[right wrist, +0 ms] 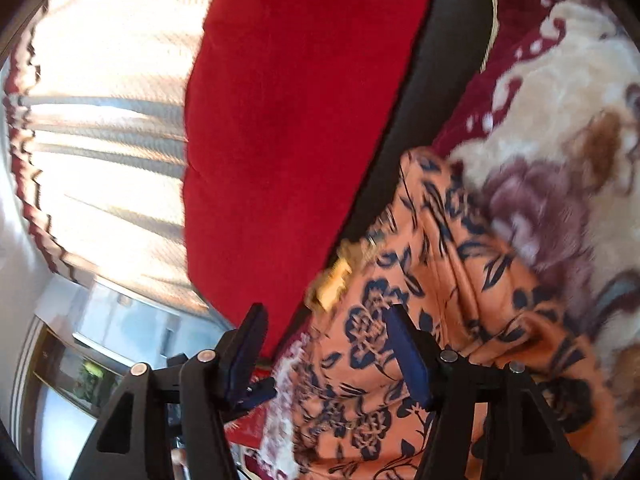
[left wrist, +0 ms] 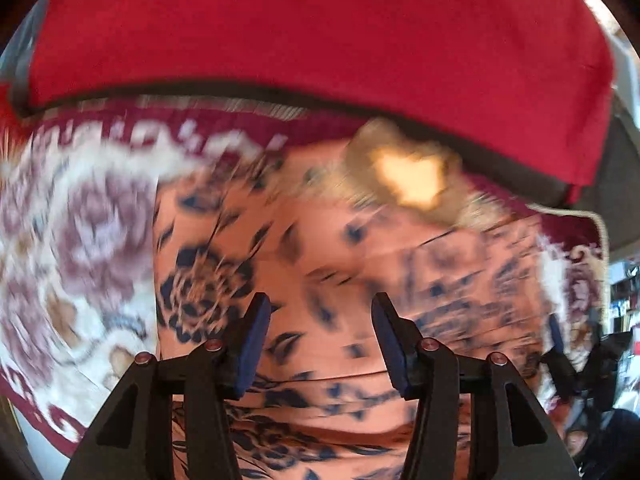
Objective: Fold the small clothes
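Observation:
An orange garment with a dark blue flower print [left wrist: 320, 248] lies spread on a floral blanket [left wrist: 80, 232]. A yellow patch [left wrist: 412, 180] sits at its far edge. My left gripper [left wrist: 320, 340] is open and empty, just above the garment's middle. In the right wrist view the same garment [right wrist: 420, 320] lies rumpled, with the yellow patch [right wrist: 334, 284] at its left edge. My right gripper [right wrist: 324, 344] is open and empty over the garment's edge. It also shows at the right edge of the left wrist view [left wrist: 560, 344]. Both views are blurred by motion.
A large red cushion [left wrist: 320, 40] stands behind the blanket, also in the right wrist view [right wrist: 300, 100]. A dark sofa surface [right wrist: 448, 60] runs between cushion and blanket [right wrist: 560, 120]. Bright curtains [right wrist: 108, 120] hang at the left. Shelves [left wrist: 624, 292] show at far right.

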Available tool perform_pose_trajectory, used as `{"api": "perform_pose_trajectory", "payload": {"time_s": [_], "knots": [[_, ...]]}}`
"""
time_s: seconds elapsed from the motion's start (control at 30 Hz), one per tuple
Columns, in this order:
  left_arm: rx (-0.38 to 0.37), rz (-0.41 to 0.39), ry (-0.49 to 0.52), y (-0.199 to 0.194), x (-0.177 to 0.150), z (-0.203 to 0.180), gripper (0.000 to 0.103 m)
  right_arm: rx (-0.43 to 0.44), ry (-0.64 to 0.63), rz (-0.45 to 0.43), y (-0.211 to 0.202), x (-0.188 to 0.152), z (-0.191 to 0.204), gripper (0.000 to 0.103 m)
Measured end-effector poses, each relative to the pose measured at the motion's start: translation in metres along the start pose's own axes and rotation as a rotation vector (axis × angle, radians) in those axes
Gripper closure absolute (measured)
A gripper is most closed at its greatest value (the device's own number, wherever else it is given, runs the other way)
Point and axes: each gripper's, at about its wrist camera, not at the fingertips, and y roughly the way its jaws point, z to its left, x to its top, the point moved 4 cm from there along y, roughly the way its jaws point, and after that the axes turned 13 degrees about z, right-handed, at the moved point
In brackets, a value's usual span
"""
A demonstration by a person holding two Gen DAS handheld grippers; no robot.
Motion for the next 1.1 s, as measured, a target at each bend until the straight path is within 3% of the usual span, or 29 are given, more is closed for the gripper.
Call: {"api": "perform_pose_trajectory", "payload": {"time_s": [0.07,0.1,0.17,0.2,0.3,0.37,0.4,0.47,0.53,0.6,0.7,0.83,0.87,0.93,1.03,1.07,1.1], "knots": [[0.060,0.028,-0.005,0.030,-0.004,0.010,0.049,-0.065,0.026,0.036,0.014,-0.003,-0.010,0.038],[0.072,0.041,-0.011,0.040,-0.006,0.014,0.048,-0.132,0.057,0.061,0.022,-0.004,-0.021,0.044],[0.037,0.030,-0.038,0.046,-0.010,0.021,0.047,-0.193,0.080,0.070,0.026,-0.006,-0.031,0.058],[0.038,0.034,-0.038,0.041,-0.010,0.018,0.047,-0.205,0.063,0.070,0.025,-0.006,-0.027,0.058],[0.009,-0.027,0.023,0.014,-0.008,0.000,0.047,-0.183,-0.020,0.042,0.024,-0.007,-0.006,0.057],[-0.024,-0.076,0.053,-0.001,-0.005,-0.020,0.041,-0.151,-0.058,0.044,0.030,-0.007,0.005,0.057],[-0.050,-0.079,0.058,-0.002,-0.004,-0.032,0.035,-0.126,-0.077,0.058,0.039,-0.007,0.011,0.057],[-0.073,-0.052,0.083,0.009,-0.003,-0.052,0.034,-0.119,-0.103,0.088,0.056,-0.007,0.016,0.057],[-0.003,0.009,0.110,0.038,-0.001,-0.063,0.031,-0.180,-0.107,0.156,0.080,-0.009,0.009,0.057],[0.047,0.011,0.108,0.053,-0.001,-0.065,0.022,-0.262,-0.093,0.208,0.092,-0.011,-0.006,0.069],[0.020,-0.001,0.089,0.043,-0.005,-0.066,0.021,-0.235,-0.091,0.205,0.082,-0.012,0.001,0.068],[-0.038,-0.086,0.084,0.020,-0.022,-0.056,0.021,-0.205,-0.140,0.187,0.071,-0.020,0.012,0.068],[-0.030,-0.080,0.079,0.024,-0.027,-0.055,0.020,-0.234,-0.143,0.202,0.073,-0.023,0.009,0.067],[-0.008,0.015,0.091,0.051,-0.035,-0.051,0.018,-0.272,-0.112,0.274,0.085,-0.028,-0.005,0.066],[-0.061,-0.026,0.073,0.035,-0.047,-0.043,0.018,-0.239,-0.092,0.252,0.061,-0.035,-0.002,0.066],[-0.077,-0.030,0.068,0.028,-0.052,-0.040,0.018,-0.234,-0.098,0.240,0.050,-0.039,0.001,0.064],[-0.091,-0.043,0.069,0.020,-0.059,-0.036,0.018,-0.237,-0.106,0.218,0.035,-0.043,0.003,0.052]]}}
